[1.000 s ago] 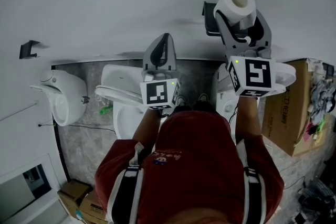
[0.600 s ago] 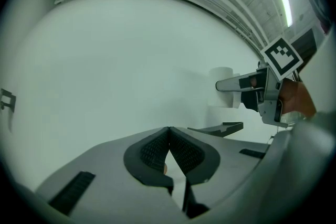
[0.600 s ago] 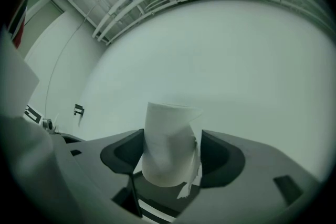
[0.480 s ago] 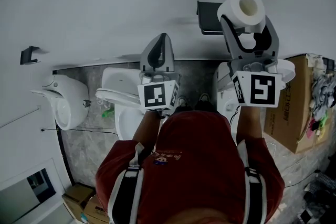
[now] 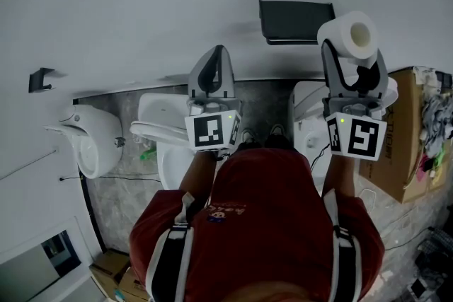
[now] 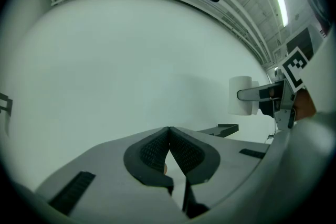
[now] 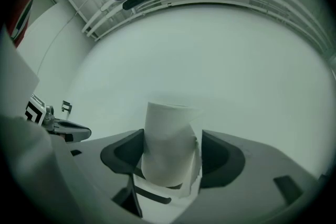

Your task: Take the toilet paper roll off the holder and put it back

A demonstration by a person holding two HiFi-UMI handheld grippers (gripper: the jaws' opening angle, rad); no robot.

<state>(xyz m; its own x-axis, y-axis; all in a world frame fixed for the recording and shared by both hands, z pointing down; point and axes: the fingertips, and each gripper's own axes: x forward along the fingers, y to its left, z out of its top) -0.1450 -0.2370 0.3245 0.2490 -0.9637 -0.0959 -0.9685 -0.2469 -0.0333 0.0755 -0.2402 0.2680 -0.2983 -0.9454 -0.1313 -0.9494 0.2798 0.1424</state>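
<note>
Hold the toilet paper roll (image 5: 341, 33) pinched lightly in the right gripper (image 5: 352, 51), off the holder (image 5: 296, 21), just past its right end. Line up the core before sliding back on. Leave left gripper (image 6: 169, 141) pressed together, empty.

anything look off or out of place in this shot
The toilet paper roll is off the black wall holder, which sits bare; the right tongs clamp it just to the holder's right. A ragged loose tail hangs off the roll. Nothing spilled or broken.
</note>
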